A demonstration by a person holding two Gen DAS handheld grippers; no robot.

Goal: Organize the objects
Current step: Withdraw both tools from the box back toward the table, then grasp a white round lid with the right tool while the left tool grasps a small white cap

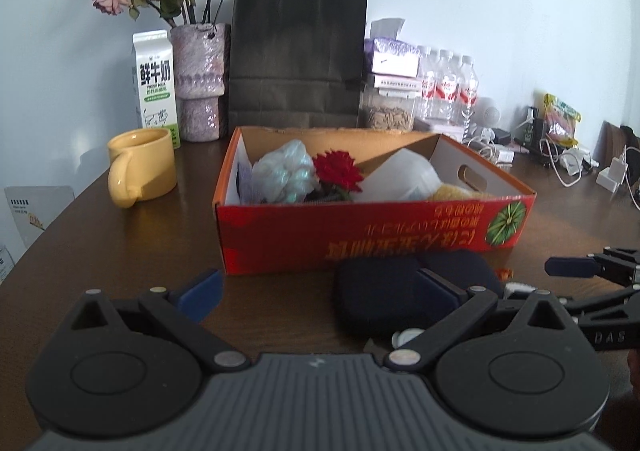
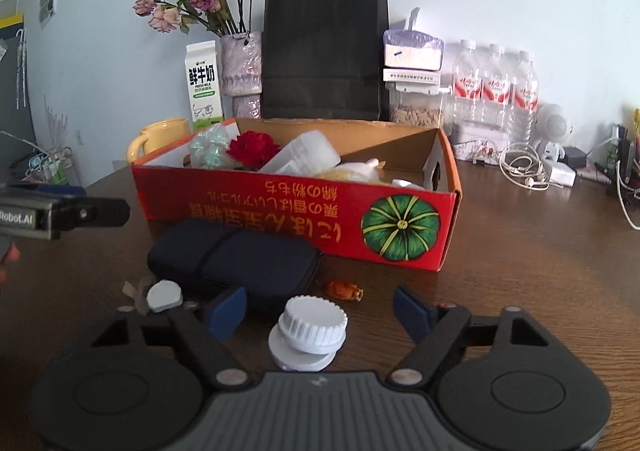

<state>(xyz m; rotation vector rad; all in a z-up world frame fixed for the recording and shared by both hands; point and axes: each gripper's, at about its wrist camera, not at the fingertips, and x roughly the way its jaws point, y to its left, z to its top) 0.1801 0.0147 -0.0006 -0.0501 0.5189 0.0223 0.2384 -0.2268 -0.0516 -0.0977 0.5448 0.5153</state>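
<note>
- Far left, a pale yellow ceramic mug [image 1: 142, 171] stands on the dark wooden table [image 1: 120, 251]; the left wrist view shows it whole, the right wrist view only its top behind the box.
- Behind it a white and green milk carton [image 1: 155, 85] reads "FRESH MILK" under large Chinese characters, just beside a mauve textured vase of dried pink roses [image 1: 200, 83].
- A black paper carrier bag with cord handles [image 1: 298, 51] stands against the wall at the far middle.
- In the middle, the open red and orange cardboard box [image 2: 304, 219] bears upside-down Asian script and a green pumpkin picture; inside lie a red artificial flower [image 2: 253, 150], a pale green mesh bundle [image 2: 210, 149] and a white plastic container [image 2: 304, 157].
- Against the box's near wall lies a dark navy zipped fabric pouch [image 2: 234, 261].
- Only the right wrist view shows a white ribbed plastic cap [image 2: 310, 331] on the table near the pouch, plus an amber wrapped sweet [image 2: 344, 289] and a small grey-white disc [image 2: 164, 297].
- The right gripper [image 2: 320, 311] stands partly open; the cap lies between its blue pads, which are clear of it on both sides.
- The left gripper [image 1: 320, 293] stands wide open and empty, its right pad before the pouch; its side reads "Robot.AI".
- Far right stand three clear water bottles with red labels [image 2: 494, 91] and white tangled cables [image 2: 522, 167].
</note>
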